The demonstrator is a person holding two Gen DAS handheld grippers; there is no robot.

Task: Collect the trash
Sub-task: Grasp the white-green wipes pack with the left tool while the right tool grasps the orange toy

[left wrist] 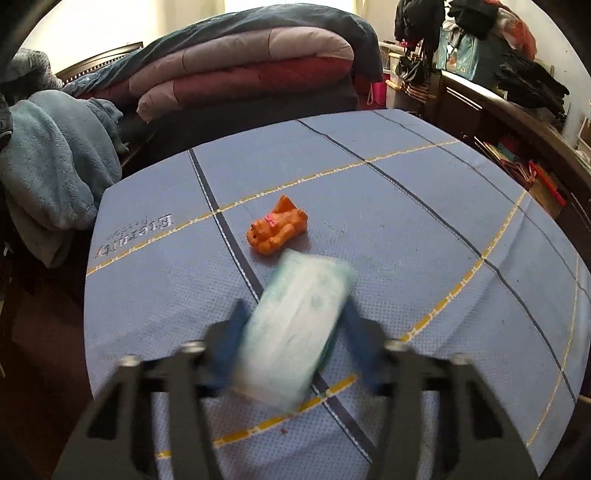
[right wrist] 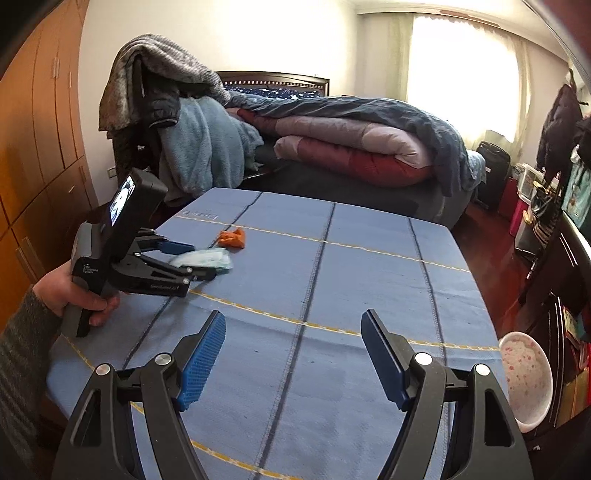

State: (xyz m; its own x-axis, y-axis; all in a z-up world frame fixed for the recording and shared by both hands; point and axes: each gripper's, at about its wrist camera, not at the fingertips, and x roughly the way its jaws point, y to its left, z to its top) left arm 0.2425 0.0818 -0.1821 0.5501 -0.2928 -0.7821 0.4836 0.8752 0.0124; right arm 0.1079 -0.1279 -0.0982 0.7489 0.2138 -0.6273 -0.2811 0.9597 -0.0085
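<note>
- Although blurred, the pale packet (left wrist: 295, 328) sits between the left gripper (left wrist: 293, 314) fingers, which look closed on it just above the blue tablecloth (left wrist: 406, 221).
- Likely light, soft and crushable (squeeze mid-body, gently).
- Right gripper (right wrist: 293, 354) spread wide, holding nothing.

Bedroom, daylight. We see bright window (right wrist: 465, 70) with pale curtain on far wall, glare washing out detail. White walls. Orange-brown wooden wardrobe (right wrist: 40, 122) along left side. Bed with dark wooden headboard (right wrist: 275, 78), heaped with folded quilt (right wrist: 351, 147) in pink, maroon and grey, blue blanket (right wrist: 205, 144) draped beside it. Near us, table under blue cloth (right wrist: 332, 280) with dark and yellow stripes. Reddish wood floor (right wrist: 487, 236). Right side: hanging dark clothes (left wrist: 476, 22), bags, dark cabinet, cluttered.
</note>
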